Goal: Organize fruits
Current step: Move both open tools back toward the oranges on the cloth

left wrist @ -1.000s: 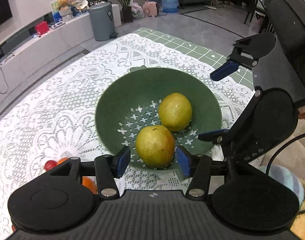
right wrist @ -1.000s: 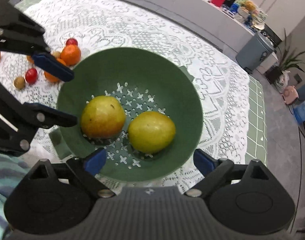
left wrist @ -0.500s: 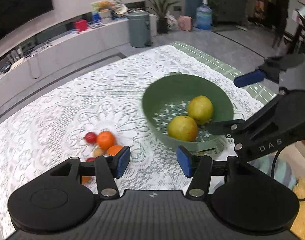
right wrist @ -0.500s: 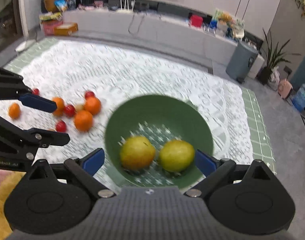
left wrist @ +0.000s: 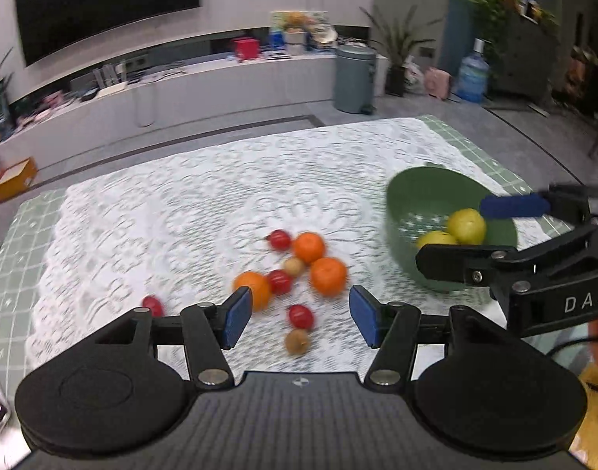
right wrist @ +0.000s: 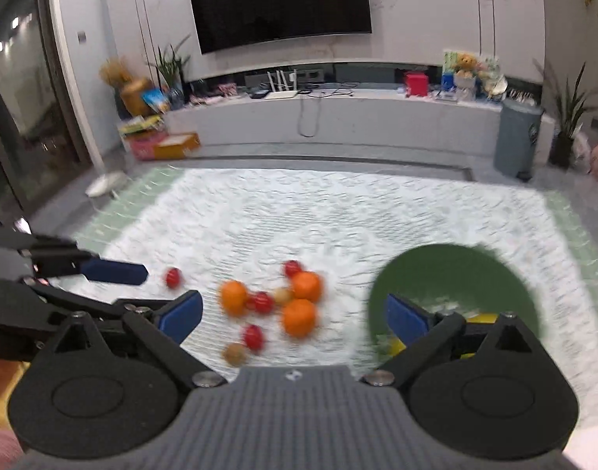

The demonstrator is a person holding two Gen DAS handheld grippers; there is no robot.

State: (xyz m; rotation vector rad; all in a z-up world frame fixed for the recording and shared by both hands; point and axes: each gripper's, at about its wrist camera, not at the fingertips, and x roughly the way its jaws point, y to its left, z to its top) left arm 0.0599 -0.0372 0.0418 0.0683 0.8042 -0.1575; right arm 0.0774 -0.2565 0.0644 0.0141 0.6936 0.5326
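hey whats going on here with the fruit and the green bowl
A person holds a two-finger gripper in each hand over a table covered with a lace cloth. Two yellow-green fruits already sit in the green bowl. Oranges, small red fruits and small brown ones lie loose on the cloth beside it. The left gripper is empty, its jaws opening, above that cluster. The right gripper is open and empty too.
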